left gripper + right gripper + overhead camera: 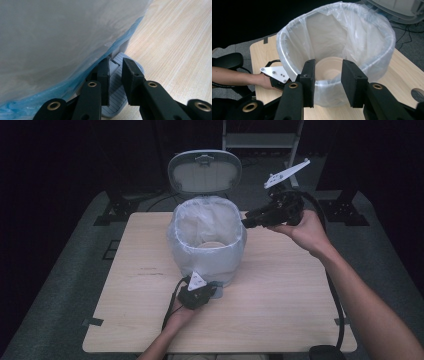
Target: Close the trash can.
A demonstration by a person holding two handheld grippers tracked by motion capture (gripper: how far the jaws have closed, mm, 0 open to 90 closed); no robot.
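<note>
A white pedal bin (pixel 207 252) lined with a clear plastic bag (pixel 367 42) stands mid-table, its lid (pixel 204 171) swung up at the back. A tan paper bowl (pixel 212 245) (pixel 328 72) lies at the bottom of the bag. My left gripper (pixel 214 291) (pixel 115 62) is low at the bin's front, jaws shut with nothing between them, tips down on the grey ribbed pedal (pixel 116 82). My right gripper (pixel 246 222) (pixel 329 62) hovers at the bin's right rim, pointing into it, open and empty.
The light wooden table (pixel 280 290) has bare surface left and right of the bin. A metal shelf frame (pixel 260 140) stands behind the lid. A round hole (pixel 418 94) marks the table near its edge. Cables trail from both grippers.
</note>
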